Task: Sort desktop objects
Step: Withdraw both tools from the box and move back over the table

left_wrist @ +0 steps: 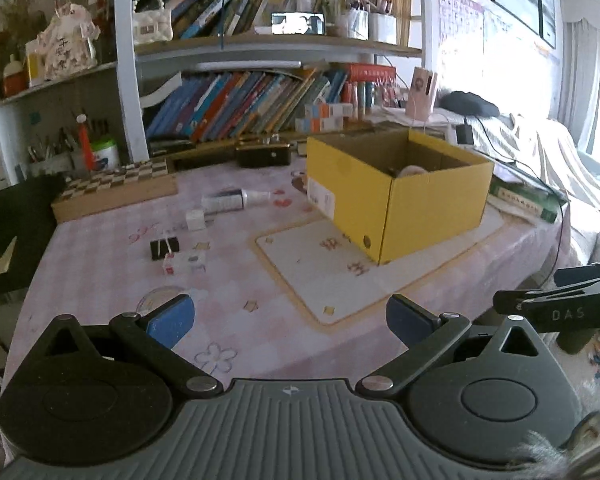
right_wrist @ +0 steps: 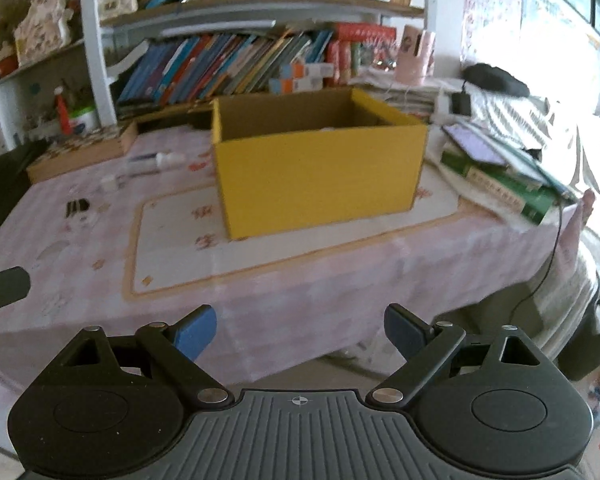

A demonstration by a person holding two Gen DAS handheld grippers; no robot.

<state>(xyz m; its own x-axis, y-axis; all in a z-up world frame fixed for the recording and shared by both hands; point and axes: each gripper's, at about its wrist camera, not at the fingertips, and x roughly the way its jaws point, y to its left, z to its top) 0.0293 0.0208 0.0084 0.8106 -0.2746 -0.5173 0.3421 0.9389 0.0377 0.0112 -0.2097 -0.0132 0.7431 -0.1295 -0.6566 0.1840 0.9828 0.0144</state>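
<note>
An open yellow cardboard box (left_wrist: 400,196) stands on a white mat on the pink tablecloth; it also shows in the right wrist view (right_wrist: 316,168). Something pale lies inside it, mostly hidden. Left of the box lie a spray bottle (left_wrist: 236,199), a small white box (left_wrist: 195,220), a black binder clip (left_wrist: 164,248) and a red-and-white packet (left_wrist: 184,263). My left gripper (left_wrist: 288,320) is open and empty above the table's near part. My right gripper (right_wrist: 300,332) is open and empty, off the table's front edge.
A wooden checkered box (left_wrist: 116,190) and a black case (left_wrist: 264,155) sit at the back. Bookshelves (left_wrist: 252,104) rise behind. Green books (right_wrist: 500,188) and a tablet lie right of the box. A clear disc (left_wrist: 160,300) lies near my left finger.
</note>
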